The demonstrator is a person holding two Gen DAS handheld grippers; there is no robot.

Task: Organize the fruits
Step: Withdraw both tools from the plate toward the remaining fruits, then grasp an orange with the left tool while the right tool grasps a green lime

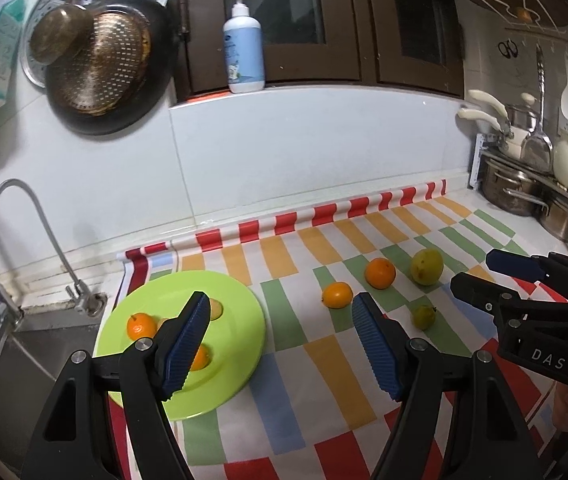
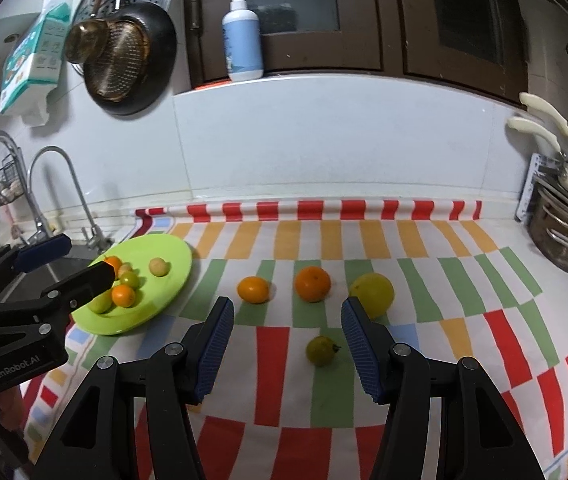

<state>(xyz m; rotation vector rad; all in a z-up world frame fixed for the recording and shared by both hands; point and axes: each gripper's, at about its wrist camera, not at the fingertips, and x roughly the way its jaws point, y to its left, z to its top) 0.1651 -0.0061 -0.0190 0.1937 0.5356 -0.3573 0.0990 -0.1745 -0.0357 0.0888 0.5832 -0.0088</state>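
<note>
A lime-green plate [image 2: 172,264] [image 1: 240,320] sits at the left of the striped cloth and holds several small orange and green fruits [image 2: 123,295]. On the cloth lie a small orange fruit [image 2: 252,289] [image 1: 337,295], a larger orange [image 2: 312,283] [image 1: 380,273], a big yellow-green fruit [image 2: 375,292] [image 1: 427,266] and a small green fruit [image 2: 322,350] [image 1: 423,316]. My left gripper [image 1: 280,344] is open and empty, above the plate's right edge. My right gripper [image 2: 287,346] is open and empty, with the small green fruit lying between its fingers on the cloth.
A sink with faucets [image 1: 24,236] lies left of the plate. Steel pots [image 1: 523,192] on a rack stand at the right. A pan and strainers [image 1: 100,72] hang on the tiled wall. A soap bottle [image 1: 243,48] stands on the window ledge.
</note>
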